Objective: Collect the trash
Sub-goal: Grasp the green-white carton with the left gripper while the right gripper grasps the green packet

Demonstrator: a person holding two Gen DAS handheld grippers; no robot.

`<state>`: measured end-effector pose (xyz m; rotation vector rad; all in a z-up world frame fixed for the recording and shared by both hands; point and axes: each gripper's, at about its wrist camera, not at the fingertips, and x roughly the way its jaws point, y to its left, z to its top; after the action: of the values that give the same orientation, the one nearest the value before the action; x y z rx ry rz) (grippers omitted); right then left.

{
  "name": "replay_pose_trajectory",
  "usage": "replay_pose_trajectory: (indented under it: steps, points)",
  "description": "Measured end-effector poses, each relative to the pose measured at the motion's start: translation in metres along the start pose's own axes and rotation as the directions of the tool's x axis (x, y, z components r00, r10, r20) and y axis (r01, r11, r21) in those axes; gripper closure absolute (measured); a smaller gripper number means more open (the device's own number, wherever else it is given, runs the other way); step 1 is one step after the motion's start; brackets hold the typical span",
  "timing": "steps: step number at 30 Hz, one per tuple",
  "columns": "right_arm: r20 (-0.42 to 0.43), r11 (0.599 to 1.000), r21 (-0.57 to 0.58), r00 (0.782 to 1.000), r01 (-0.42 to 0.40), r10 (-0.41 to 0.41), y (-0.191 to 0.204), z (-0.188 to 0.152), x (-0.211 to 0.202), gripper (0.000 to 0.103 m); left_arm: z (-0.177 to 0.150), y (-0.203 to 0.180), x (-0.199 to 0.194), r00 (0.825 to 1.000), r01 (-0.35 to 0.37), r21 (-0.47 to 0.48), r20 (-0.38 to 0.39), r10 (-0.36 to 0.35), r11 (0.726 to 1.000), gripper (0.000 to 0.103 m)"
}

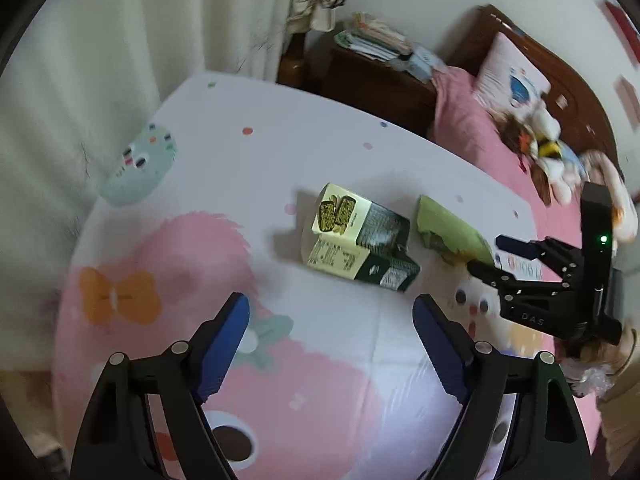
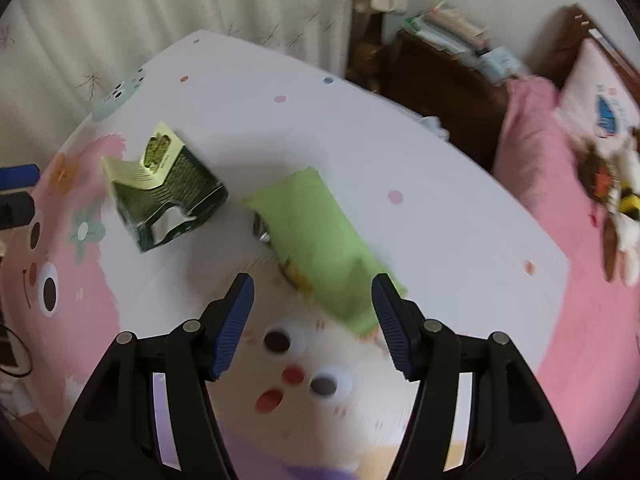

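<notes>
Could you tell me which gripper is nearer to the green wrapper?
Right. The right gripper hangs open right over the green wrapper's near end; the left gripper sits open farther off, short of the snack box.

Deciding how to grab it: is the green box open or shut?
Open. The box lies on its side on the cloth, and its near end gapes with the flaps out, seen from the right tool's camera.

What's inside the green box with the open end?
The box lies on the sheet, its torn end facing the right camera. Only a pale inner wall and shadow show there. Anything deeper in is hidden by its sides.
</notes>
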<state>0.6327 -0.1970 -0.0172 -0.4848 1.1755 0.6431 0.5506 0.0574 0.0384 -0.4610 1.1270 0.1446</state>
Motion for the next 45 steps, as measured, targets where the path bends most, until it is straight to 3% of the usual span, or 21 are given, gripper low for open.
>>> replay_pose_trajectory:
  steps: [8, 12, 14, 19, 26, 32, 33, 34, 36, 45]
  points:
    - [-0.077, 0.995, -0.054, 0.994, -0.087, 0.082, -0.022, 0.023, 0.05, 0.047, 0.012, 0.0, 0.051, 0.996, 0.067, -0.186, -0.046, -0.077, 0.98, 0.018]
    - [-0.073, 0.993, -0.073, 0.994, -0.091, 0.086, -0.019, 0.029, 0.052, 0.08, 0.013, 0.007, 0.072, 0.995, 0.069, -0.271, -0.055, -0.087, 0.96, 0.018]
    - [-0.067, 0.993, -0.064, 0.993, -0.096, 0.092, -0.018, 0.031, 0.052, 0.085, 0.013, 0.008, 0.083, 0.994, 0.068, -0.308, -0.059, -0.09, 0.949, 0.018]
    - [-0.006, 0.997, 0.003, 0.997, -0.076, 0.076, -0.014, 0.032, 0.039, 0.087, 0.013, 0.013, 0.11, 0.994, 0.05, -0.397, -0.072, -0.085, 0.917, 0.018]
    - [0.043, 0.998, 0.049, 0.998, -0.043, 0.041, -0.006, 0.041, 0.03, 0.087, 0.002, 0.021, 0.146, 0.992, 0.054, -0.526, -0.07, -0.106, 0.849, 0.018]
    - [0.052, 0.996, 0.081, 0.998, -0.028, 0.024, 0.01, 0.038, 0.029, 0.087, -0.003, 0.014, 0.164, 0.988, 0.1, -0.575, -0.038, -0.149, 0.812, 0.041]
    - [0.05, 0.996, 0.081, 0.998, -0.03, 0.026, 0.013, 0.037, 0.029, 0.087, -0.002, 0.011, 0.166, 0.987, 0.109, -0.579, -0.035, -0.158, 0.808, 0.05]
    - [0.048, 0.996, 0.08, 0.999, -0.029, 0.025, 0.015, 0.036, 0.029, 0.087, -0.001, 0.007, 0.169, 0.985, 0.119, -0.581, -0.033, -0.169, 0.806, 0.064]
    - [0.043, 0.996, 0.081, 0.999, -0.029, 0.025, 0.021, 0.034, 0.03, 0.087, 0.0, -0.001, 0.175, 0.985, 0.114, -0.569, -0.04, -0.166, 0.815, 0.077]
    - [0.067, 0.984, 0.158, 0.995, -0.085, 0.075, 0.052, -0.008, 0.001, 0.087, -0.009, -0.013, 0.148, 0.983, 0.135, -0.46, -0.05, -0.177, 0.878, 0.08]
